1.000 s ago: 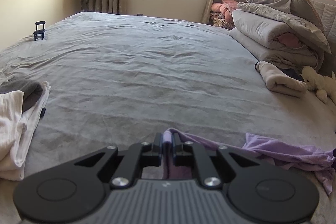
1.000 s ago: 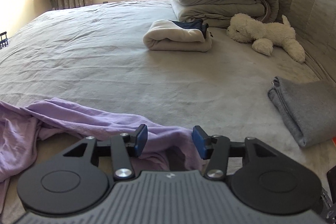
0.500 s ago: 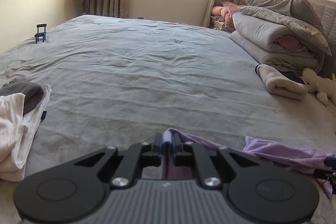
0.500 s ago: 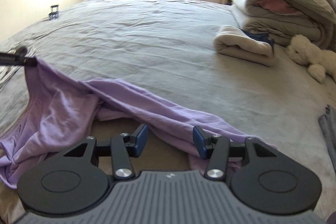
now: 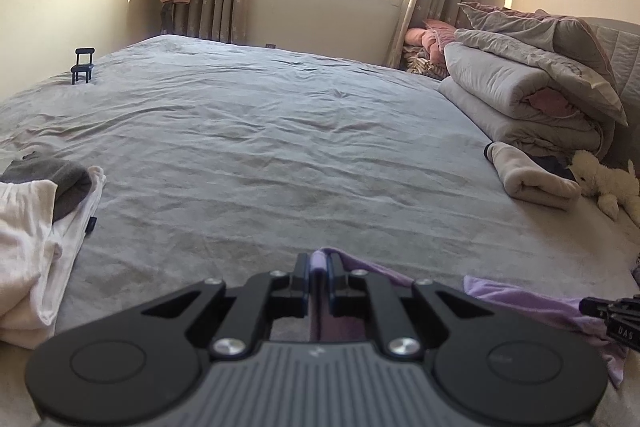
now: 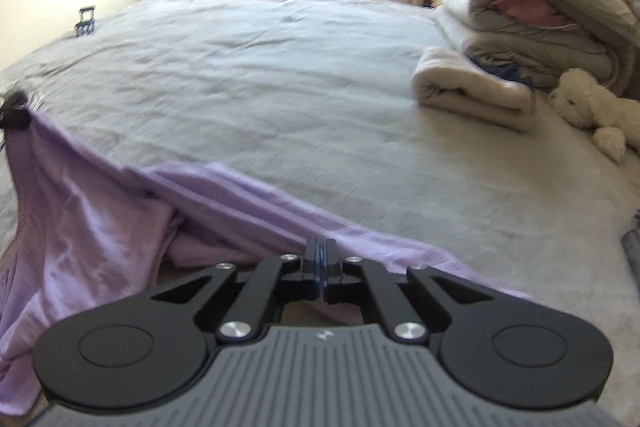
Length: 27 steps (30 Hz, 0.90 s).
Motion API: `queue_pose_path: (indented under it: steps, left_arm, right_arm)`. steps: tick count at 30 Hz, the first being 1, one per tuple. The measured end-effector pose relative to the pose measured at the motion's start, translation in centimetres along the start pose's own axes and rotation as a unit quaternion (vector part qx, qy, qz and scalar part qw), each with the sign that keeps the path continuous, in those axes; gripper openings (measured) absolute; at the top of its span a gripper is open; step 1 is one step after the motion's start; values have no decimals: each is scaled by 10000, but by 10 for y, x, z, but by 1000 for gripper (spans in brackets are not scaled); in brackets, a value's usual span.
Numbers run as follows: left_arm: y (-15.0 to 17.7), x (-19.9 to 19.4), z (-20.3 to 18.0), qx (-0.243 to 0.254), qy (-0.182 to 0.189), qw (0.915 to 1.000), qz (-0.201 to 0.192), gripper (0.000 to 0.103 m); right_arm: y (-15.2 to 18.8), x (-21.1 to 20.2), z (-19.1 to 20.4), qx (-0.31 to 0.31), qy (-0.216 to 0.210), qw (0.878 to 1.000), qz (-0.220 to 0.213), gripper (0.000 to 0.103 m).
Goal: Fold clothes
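left gripper (image 5: pixel 319 269): clamped on a bunched edge of the shirt (image 6: pixel 92 227).
right gripper (image 6: pixel 321 259): pinched onto the shirt's other edge.
shirt: lilac, strung between both, sagging in folds onto the bed (image 5: pixel 260 147).
tip: pull both hands apart evenly so the edge goes taut, then lay it flat.
beyond: white pile (image 5: pixel 36 235) left, rolled towel (image 6: pixel 472 91) right.
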<state>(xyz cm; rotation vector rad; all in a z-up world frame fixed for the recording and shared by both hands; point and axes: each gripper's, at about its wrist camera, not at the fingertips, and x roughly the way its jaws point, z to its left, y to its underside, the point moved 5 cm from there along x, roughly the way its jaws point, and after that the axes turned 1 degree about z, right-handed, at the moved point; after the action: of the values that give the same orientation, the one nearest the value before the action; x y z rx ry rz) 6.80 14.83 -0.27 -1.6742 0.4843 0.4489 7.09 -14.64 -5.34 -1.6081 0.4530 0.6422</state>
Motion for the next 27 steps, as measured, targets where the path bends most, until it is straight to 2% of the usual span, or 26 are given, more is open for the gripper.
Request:
queue_pose_path:
  steps: [4, 8, 9, 11, 12, 14, 18, 23, 25, 26, 27]
  left_arm:
    - [-7, -7, 7, -140, 25, 9998, -168, 8]
    - [-8, -8, 7, -182, 41, 9997, -184, 8]
    - [-7, -6, 6, -159, 35, 9997, -163, 8]
    - [-4, -4, 3, -107, 21, 9999, -119, 8]
    - [-3, -2, 2, -89, 20, 9999, -98, 8]
    - [-2, -2, 1, -66, 16, 10000, -68, 8]
    - [-1, -1, 1, -76, -8, 10000, -40, 8]
    - [0, -2, 2, -92, 7, 10000, -20, 8]
    - [0, -2, 3, -93, 13, 10000, -3, 8]
    - [0, -2, 3, -94, 16, 10000, 8, 8]
    - [0, -2, 3, -96, 11, 10000, 15, 8]
  right_arm:
    - [-13, -20, -28, 415, 374, 9978, -358, 0]
    - [-15, -37, -33, 484, 161, 9967, -626, 2]
    - [-13, -37, -28, 395, 61, 9975, -575, 10]
    - [-7, -33, -14, 151, -90, 9990, -417, 18]
    - [-5, -30, -6, -18, -122, 9993, -346, 28]
    - [-1, -23, 9, -335, -163, 9990, -255, 42]
    - [3, -13, 28, -629, -419, 9971, -110, 42]
    - [10, 3, 44, -873, -541, 9947, 72, 42]
    - [12, 7, 47, -960, -486, 9942, 73, 32]
    - [12, 7, 45, -971, -406, 9944, 44, 10]
    - [11, 6, 43, -951, -330, 9949, -1, 1]
